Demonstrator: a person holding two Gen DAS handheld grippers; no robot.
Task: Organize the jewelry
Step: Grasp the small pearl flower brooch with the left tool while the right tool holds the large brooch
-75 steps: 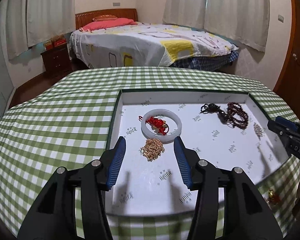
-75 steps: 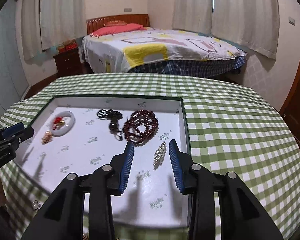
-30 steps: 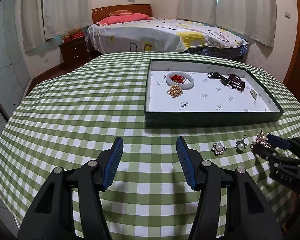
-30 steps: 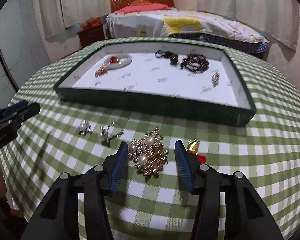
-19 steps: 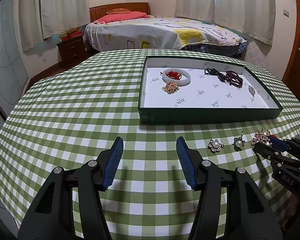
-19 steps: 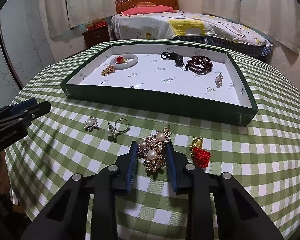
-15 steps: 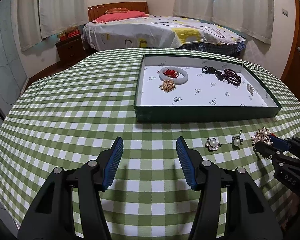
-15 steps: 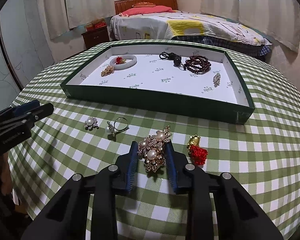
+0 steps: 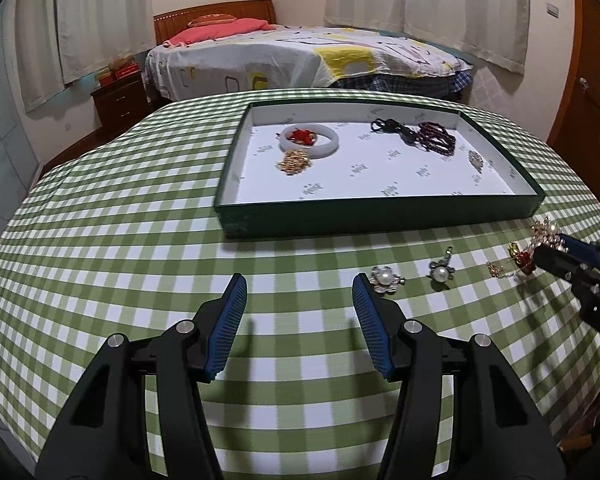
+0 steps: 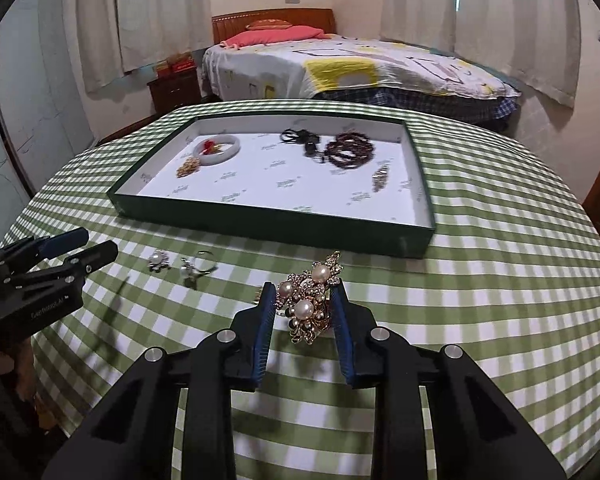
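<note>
My right gripper (image 10: 305,300) is shut on a gold pearl brooch (image 10: 310,300) and holds it above the checked tablecloth, in front of the green tray (image 10: 276,220); the brooch (image 9: 546,232) also shows at the right gripper's tip (image 9: 556,252) in the left wrist view. My left gripper (image 9: 300,292) is open and empty above the cloth. A pearl flower earring (image 9: 386,278), a pearl ring (image 9: 440,272) and a red charm (image 9: 520,258) lie on the cloth. The tray (image 9: 380,212) holds a white bangle (image 9: 309,140), a gold chain (image 9: 294,162), dark beads (image 9: 436,140) and a small brooch (image 9: 476,158).
The round table's edge curves away close in front and to both sides. A bed (image 9: 300,56) and a nightstand (image 9: 120,96) stand behind the table. A wooden door (image 9: 584,72) is at the right.
My right gripper closed on the pearl brooch and lifted it off the cloth. Both grippers earlier drew back from the tray to the table's near side.
</note>
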